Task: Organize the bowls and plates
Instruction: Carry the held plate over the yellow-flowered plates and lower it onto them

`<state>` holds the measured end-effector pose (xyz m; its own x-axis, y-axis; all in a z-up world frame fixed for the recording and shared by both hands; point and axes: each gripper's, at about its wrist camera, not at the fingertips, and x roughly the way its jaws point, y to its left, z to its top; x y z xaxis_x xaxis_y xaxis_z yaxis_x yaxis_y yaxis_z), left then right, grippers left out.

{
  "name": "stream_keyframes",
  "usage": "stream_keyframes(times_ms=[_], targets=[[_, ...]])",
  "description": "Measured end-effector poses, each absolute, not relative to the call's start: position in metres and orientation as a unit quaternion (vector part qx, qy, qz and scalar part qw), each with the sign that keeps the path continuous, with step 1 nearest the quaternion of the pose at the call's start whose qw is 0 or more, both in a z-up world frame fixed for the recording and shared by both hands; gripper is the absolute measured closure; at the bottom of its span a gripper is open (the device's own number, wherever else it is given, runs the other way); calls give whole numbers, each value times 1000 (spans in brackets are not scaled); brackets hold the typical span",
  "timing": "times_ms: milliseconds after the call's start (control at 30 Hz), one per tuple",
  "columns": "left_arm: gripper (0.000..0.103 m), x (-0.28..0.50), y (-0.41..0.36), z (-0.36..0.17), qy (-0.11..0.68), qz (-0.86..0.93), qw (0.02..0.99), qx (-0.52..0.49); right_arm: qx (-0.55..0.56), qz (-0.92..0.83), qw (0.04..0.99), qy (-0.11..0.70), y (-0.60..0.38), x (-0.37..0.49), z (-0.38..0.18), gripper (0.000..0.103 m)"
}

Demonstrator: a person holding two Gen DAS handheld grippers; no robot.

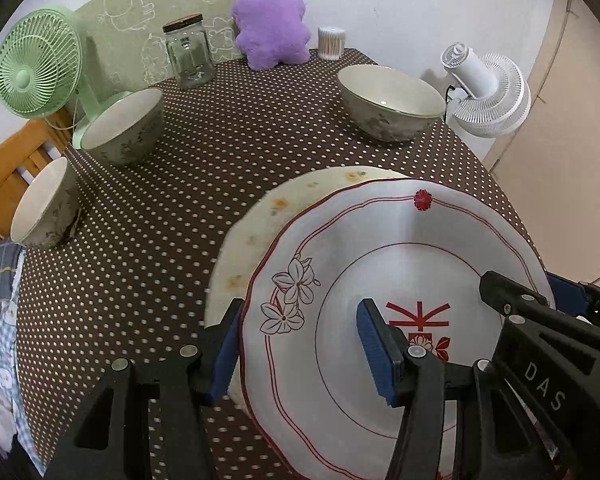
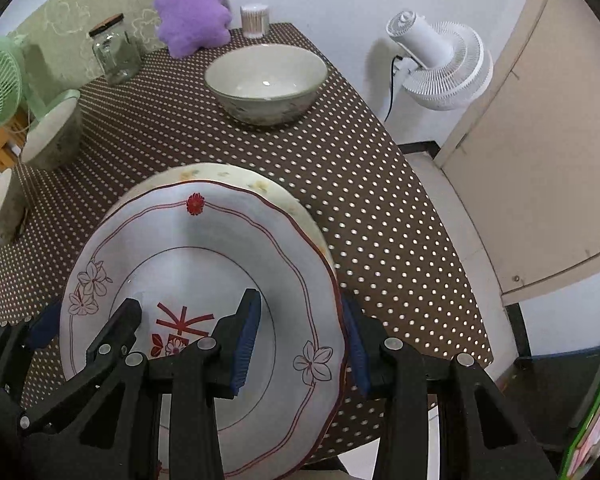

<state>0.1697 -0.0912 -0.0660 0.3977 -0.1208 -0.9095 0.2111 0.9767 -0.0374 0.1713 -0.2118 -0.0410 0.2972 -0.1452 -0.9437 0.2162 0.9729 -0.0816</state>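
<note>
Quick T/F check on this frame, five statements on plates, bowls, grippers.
1. Both grippers straddle the rim of the red-patterned plate, left gripper on its left edge, right gripper on its right edge. True.
2. The red-patterned plate sits over a cream plate. True.
3. The bowls are already stacked. False: three bowls stand apart, one far right and two at the left.
4. The glass jar has no lid. False: a lid is on it.
5. A purple plush toy sits at the table's far edge. True.
</note>
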Motion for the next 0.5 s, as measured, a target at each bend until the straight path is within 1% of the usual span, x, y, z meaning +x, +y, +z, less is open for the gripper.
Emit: stream_keyframes(times_ms=[233,500], targets=[[46,169,-106,-76,544,-76,835,39,23,-96,800,592,-231,176,-54,59],[46,174,-110,-81,538,-48,840,57,11,-69,811,581,-227,183,-57,59]])
